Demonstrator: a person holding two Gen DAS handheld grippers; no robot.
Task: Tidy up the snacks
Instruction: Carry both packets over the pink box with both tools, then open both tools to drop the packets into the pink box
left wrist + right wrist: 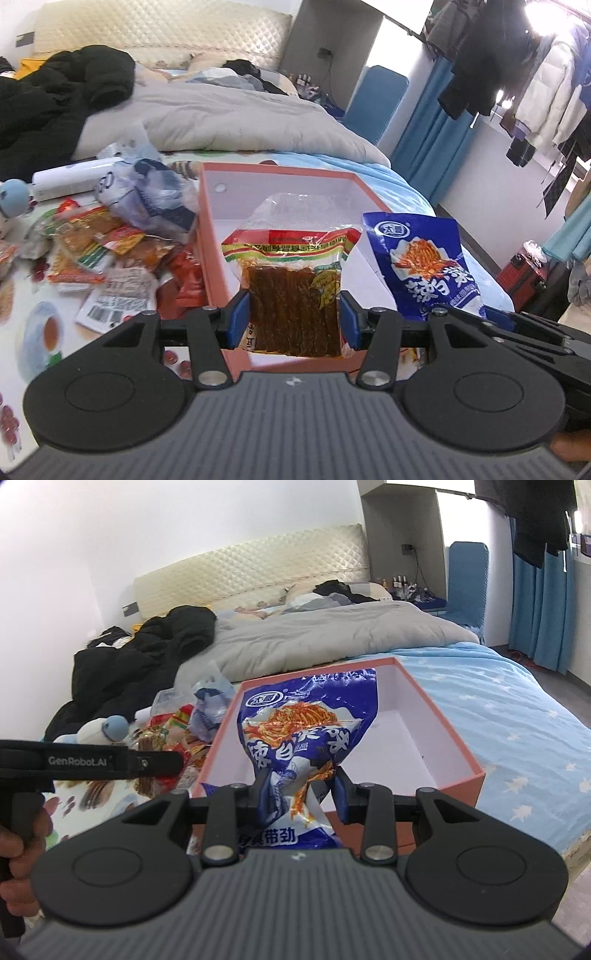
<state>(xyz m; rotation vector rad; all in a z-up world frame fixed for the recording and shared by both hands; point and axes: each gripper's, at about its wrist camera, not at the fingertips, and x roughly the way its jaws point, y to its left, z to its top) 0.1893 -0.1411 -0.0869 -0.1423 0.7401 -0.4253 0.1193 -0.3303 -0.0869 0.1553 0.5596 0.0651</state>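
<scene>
The left gripper (293, 319) is clamping a clear packet of brown snack strips (295, 295) across its width; the right gripper (301, 794) is pinching a blue snack bag (306, 734) at its crumpled waist. Both packets are hanging over the open pink box (439, 764), which is lying on the bed beside the loose snack pile (99, 254). Judgement: each packet should be lowered flat to the box floor, clear of the rim, before the jaws are let go. The box interior is looking nearly bare, so room is ample. The two grippers are working close together; staggered drops would be avoiding a bump.
</scene>
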